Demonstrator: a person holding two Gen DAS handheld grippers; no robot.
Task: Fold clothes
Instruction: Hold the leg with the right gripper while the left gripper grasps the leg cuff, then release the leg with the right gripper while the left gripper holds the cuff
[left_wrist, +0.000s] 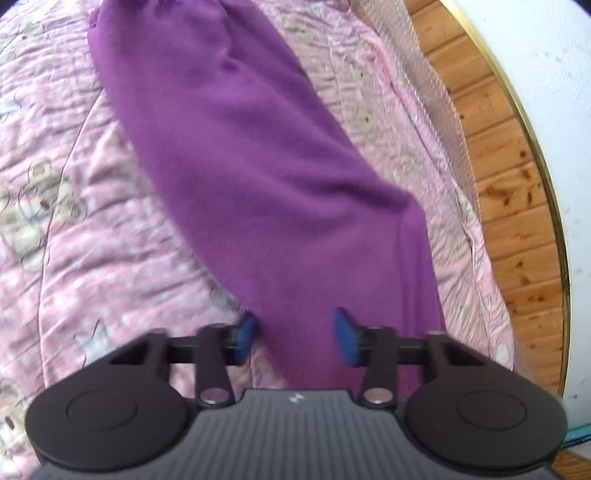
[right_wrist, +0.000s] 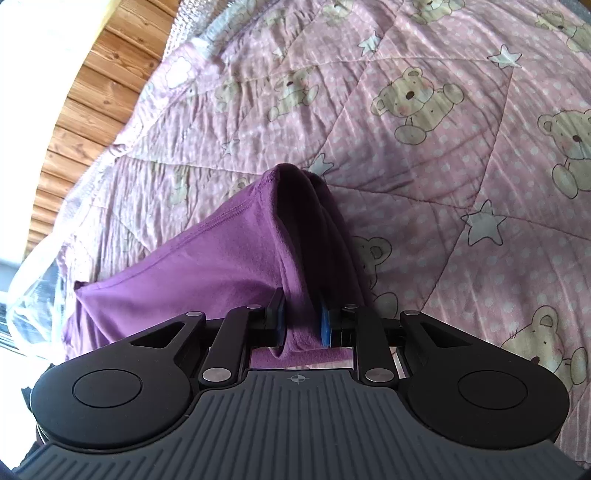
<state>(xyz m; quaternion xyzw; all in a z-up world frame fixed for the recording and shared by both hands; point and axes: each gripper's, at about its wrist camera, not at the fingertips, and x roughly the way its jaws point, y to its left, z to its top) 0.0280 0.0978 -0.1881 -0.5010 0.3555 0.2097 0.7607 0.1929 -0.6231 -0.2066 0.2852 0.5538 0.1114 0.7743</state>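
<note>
Quilt (right_wrist: 461, 155) covers the bed and is the work surface: pink, bears and stars, soft and wrinkled, so cloth probably drags on it rather than slides. Wood wall (left_wrist: 517, 206) runs along one side, which limits room on that edge.

Garment (left_wrist: 258, 166), purple fleece, lies lengthwise across the quilt as a long narrow strip in the left view; looks already doubled along its length, though I can't confirm layer count.

Right gripper (right_wrist: 301, 321): jaws narrow, clamped on a bunched end of the garment (right_wrist: 229, 266). Cloth tents up from the quilt to the pads, hem stitching visible on the near flap. Held high, likely to carry that end over for a crosswise fold.

Left gripper (left_wrist: 295, 339): jaws wide, gripping nothing. Purple cloth sits between the pads (left_wrist: 345, 341), and seems to lie below them; image is blurred. Likely lining up on the strip's near end to grab it.

Risk: fleece layers slipping apart in the right pinch.
</note>
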